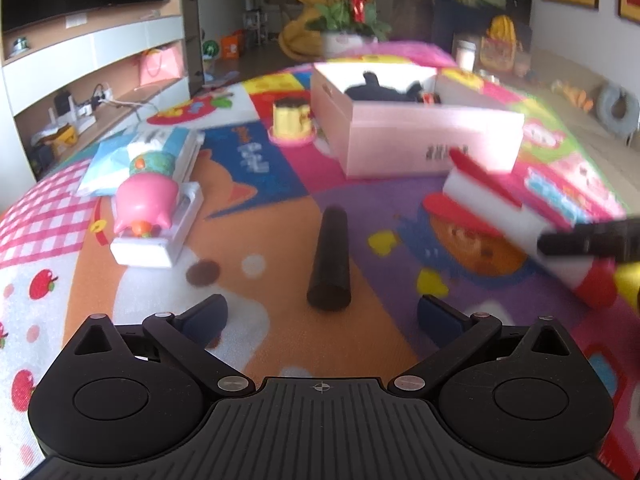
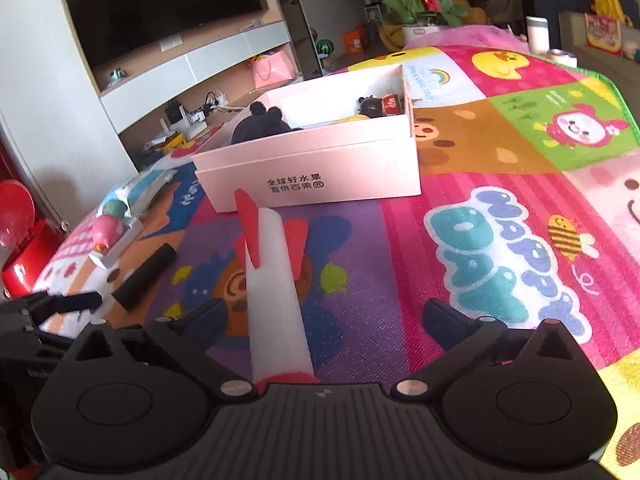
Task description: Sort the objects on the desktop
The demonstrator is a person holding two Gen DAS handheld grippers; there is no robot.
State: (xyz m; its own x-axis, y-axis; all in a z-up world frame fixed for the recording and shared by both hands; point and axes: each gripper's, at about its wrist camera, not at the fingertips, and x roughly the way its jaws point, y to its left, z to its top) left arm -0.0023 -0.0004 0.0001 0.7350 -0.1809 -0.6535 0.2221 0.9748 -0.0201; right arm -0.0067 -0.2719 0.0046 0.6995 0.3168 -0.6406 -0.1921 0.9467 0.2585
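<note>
A black foam cylinder [image 1: 331, 258] lies on the colourful mat just ahead of my open, empty left gripper [image 1: 322, 316]; it also shows in the right wrist view [image 2: 144, 271]. A white foam rocket with red fins [image 2: 276, 292] lies between the wide-open jaws of my right gripper [image 2: 320, 316], untouched by the pads; it also shows in the left wrist view [image 1: 516, 216]. The pink box [image 2: 312, 176] holding dark toys stands beyond, also in the left wrist view [image 1: 424, 140]. A pink pig toy [image 1: 146, 204] lies on a white tray at the left.
A yellow pudding toy [image 1: 291, 120] stands left of the box. A blue tissue pack [image 1: 140, 156] lies behind the pig. A flower pot [image 1: 348, 12] stands at the far end. A TV shelf [image 1: 80, 60] runs along the left.
</note>
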